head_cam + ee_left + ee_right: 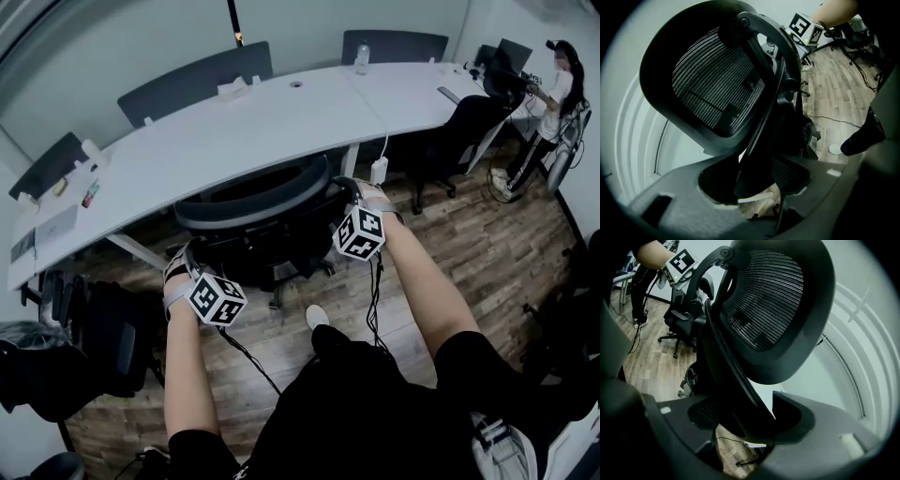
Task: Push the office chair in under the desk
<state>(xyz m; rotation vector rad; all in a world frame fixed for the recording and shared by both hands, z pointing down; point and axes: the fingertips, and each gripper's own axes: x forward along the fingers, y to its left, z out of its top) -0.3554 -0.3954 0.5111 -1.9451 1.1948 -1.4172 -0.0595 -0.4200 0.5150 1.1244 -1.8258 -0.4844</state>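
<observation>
Chair work: office chair [251, 204] is standing at the near edge of the white desk [234, 131], backrest just beside that edge. My left gripper [187, 253] is clamping the backrest frame's left side, and my right gripper [352, 187] is clamping its right side, fingers pressing on the frame.

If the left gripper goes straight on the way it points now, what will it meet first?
The black mesh office chair: its back frame already stands in the jaws of the left gripper, which seem closed on it. Behind the chair comes the long white curved desk; how far is unclear.
</observation>
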